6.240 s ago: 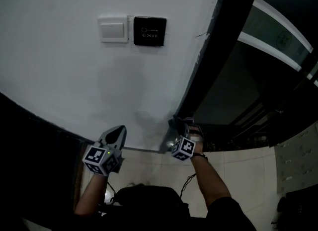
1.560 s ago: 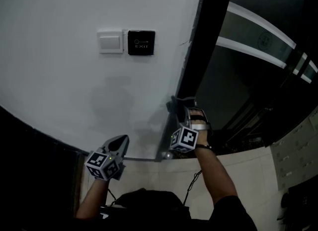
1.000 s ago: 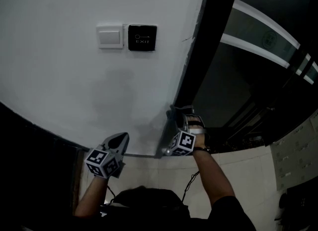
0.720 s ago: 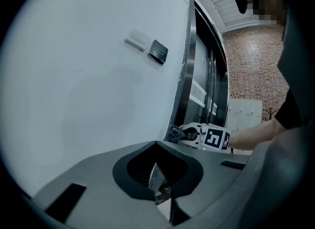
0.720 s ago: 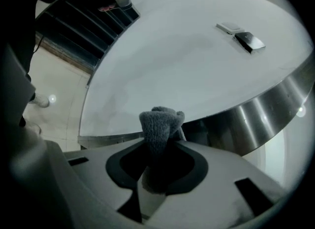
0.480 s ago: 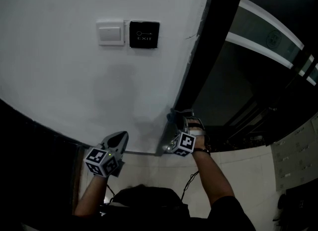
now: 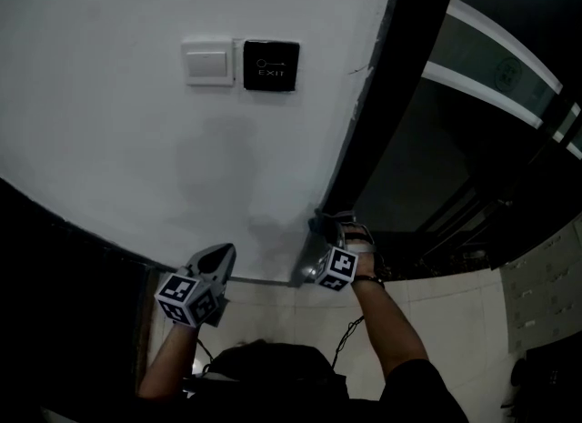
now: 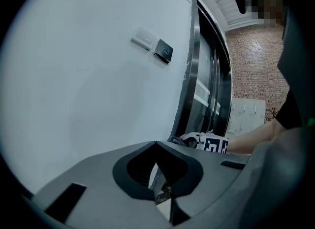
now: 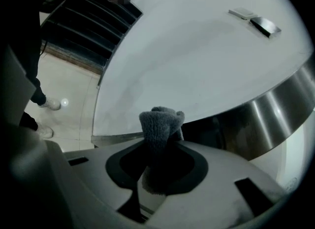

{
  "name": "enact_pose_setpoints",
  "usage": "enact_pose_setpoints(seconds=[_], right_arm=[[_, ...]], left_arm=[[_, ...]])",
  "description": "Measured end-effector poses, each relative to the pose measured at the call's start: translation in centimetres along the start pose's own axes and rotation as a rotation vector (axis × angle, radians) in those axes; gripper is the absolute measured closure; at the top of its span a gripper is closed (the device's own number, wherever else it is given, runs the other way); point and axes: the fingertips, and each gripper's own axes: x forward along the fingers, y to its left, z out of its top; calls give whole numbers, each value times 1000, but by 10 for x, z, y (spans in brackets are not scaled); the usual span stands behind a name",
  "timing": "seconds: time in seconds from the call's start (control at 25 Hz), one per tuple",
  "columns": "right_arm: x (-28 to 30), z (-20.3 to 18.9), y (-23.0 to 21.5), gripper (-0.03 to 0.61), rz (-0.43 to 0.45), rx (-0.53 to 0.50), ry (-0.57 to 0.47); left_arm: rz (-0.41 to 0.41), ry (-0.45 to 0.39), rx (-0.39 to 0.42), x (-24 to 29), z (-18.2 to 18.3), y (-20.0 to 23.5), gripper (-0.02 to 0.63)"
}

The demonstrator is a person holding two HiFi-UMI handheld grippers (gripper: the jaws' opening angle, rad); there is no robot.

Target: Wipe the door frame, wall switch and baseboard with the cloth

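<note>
My right gripper (image 7: 325,229) is shut on a grey cloth (image 9: 160,122), which it presses low against the dark metal door frame (image 7: 382,112), just above the floor. The cloth's bunched end sticks out past the jaws beside the frame's steel face (image 9: 268,117). My left gripper (image 7: 216,256) is shut with nothing in it, held close to the white wall near the baseboard (image 7: 259,278). The white wall switch (image 7: 208,61) and a black exit button (image 7: 271,65) sit higher on the wall, also seen as the switch (image 8: 143,38) in the left gripper view.
Pale tiled floor (image 7: 436,312) lies below the wall. Dark glass doors with light strips (image 7: 491,66) fill the right. A dark panel (image 7: 55,294) borders the wall at left. A person's shoes (image 9: 49,105) stand on the tiles.
The right gripper with the cloth has slid down the door frame from mid-height to near the floor. The left gripper has stayed in place.
</note>
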Motion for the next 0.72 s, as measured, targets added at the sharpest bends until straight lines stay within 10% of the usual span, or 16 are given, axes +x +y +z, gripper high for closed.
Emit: enact_pose_setpoints(seconds=[0.72], right_arm=[[13,3,37,485,116,36,48]], left_arm=[[86,-16,-16,-56,-5,36,624]])
